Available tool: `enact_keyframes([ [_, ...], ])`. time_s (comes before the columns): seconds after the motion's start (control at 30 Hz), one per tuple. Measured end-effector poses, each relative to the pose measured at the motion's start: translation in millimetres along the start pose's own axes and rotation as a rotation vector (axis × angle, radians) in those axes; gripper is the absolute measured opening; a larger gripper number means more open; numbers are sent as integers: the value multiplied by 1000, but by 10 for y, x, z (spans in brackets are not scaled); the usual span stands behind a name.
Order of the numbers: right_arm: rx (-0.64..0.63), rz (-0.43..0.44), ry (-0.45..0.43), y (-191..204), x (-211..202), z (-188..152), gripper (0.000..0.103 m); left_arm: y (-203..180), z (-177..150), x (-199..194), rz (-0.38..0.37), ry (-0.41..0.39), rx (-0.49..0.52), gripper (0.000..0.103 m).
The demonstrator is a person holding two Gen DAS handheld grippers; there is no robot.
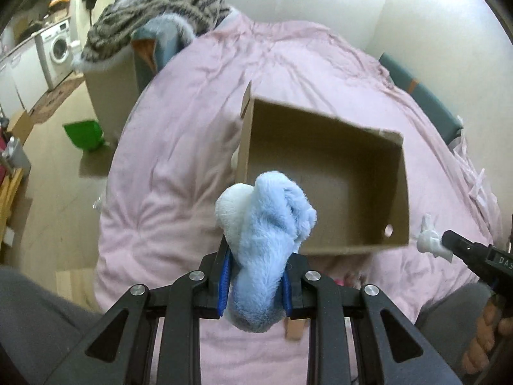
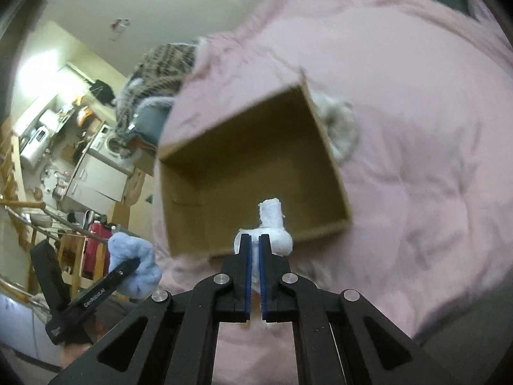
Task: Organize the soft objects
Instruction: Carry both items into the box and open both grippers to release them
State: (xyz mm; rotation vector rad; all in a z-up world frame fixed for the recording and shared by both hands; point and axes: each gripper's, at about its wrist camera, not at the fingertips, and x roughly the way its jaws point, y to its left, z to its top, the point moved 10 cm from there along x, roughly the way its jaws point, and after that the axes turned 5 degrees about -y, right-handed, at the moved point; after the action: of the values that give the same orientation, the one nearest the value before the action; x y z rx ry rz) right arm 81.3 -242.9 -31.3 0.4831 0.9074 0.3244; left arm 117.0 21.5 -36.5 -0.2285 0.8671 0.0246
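Both claws loaded, box waits

On the pink duvet (image 1: 179,134) sits the open cardboard box (image 1: 323,147). Left gripper (image 1: 256,285) clamps the blue plush (image 1: 266,224); right gripper (image 2: 255,272) pinches a white plush (image 2: 272,224). Next, likely: carry over the rim, release

The left claw (image 1: 256,276) is clamped on a blue and white plush toy (image 1: 266,243), which bulges up between its blue pads (image 1: 224,279). Just beyond the toy an open cardboard box (image 1: 323,173) sits on a bed with a pink blanket (image 1: 179,147). At the right edge the right claw (image 1: 449,240) pinches a small white toy (image 1: 428,240) beside the box. A striped blanket (image 1: 154,16) lies heaped at the bed's far corner, and a washing machine (image 1: 57,48) stands far left.
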Motion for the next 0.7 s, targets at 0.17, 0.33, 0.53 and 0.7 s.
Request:
enact_keyframes([
  [0.17,-49,25,-21,186,213,211,6,-174,296,132,-3,-41,52,23],
  [0.33,-101,3,-21,153,542,238,6,-338,382,472,-8,-29,97,23],
  [0.53,-117,-14,-4,10,842,134,6,-425,329,740,-17,-27,126,24],
  [0.7,-132,-40,31,-109,1009,-21,6,-444,237,899,-10,-27,132,25],
])
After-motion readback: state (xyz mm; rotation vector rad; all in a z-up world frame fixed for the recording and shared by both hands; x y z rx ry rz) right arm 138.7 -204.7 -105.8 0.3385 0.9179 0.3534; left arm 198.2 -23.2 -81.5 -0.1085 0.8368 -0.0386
